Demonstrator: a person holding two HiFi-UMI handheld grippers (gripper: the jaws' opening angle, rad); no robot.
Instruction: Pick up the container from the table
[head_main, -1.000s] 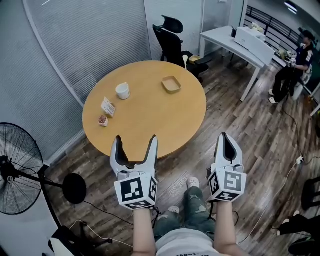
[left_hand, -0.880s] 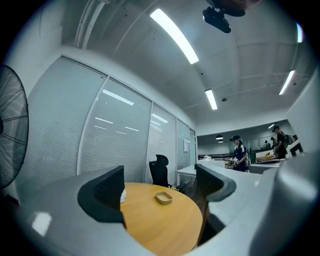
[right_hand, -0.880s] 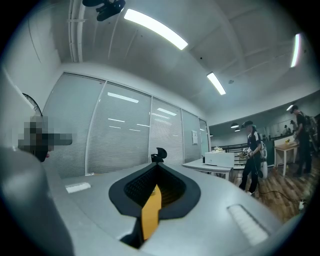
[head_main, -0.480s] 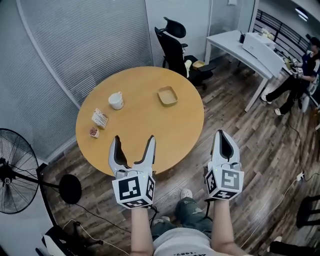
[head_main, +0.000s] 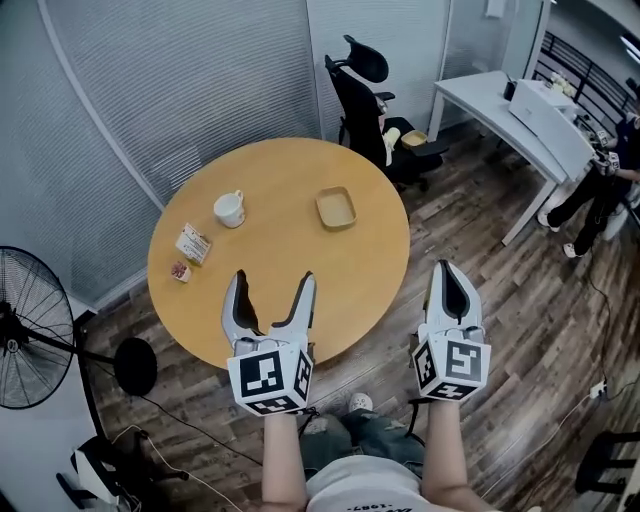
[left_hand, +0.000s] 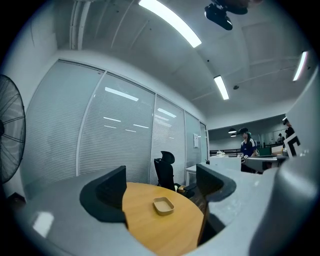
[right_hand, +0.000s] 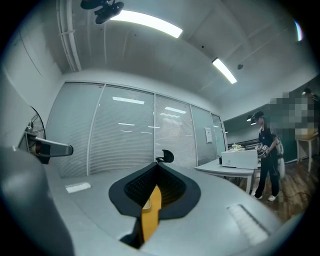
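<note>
— Though the container (head_main: 336, 208) was meant to be lifted, had either gripper got to it?

— Neither. It lay flat on the round surface (head_main: 290, 245), at about 2 o'clock from the middle, with nothing touching it.

— Where were the grippers?

— Both hung at the 6 o'clock edge, well apart from it. The left gripper (head_main: 270, 285) was over the near rim with its jaws wide and nothing between them; its own view looked across the wood at the container beyond. The right gripper (head_main: 447, 275) was off the surface, over the floor, its jaws drawn almost together on nothing.

— So what was done?

— Nothing yet, by my reading. The reach, the closing on the rim and the lift were all left. The left gripper looked the likelier one, wide and facing the container at its 1 o'clock. A cup (head_main: 229, 209) at 10 o'clock stood clear of that path.
</note>
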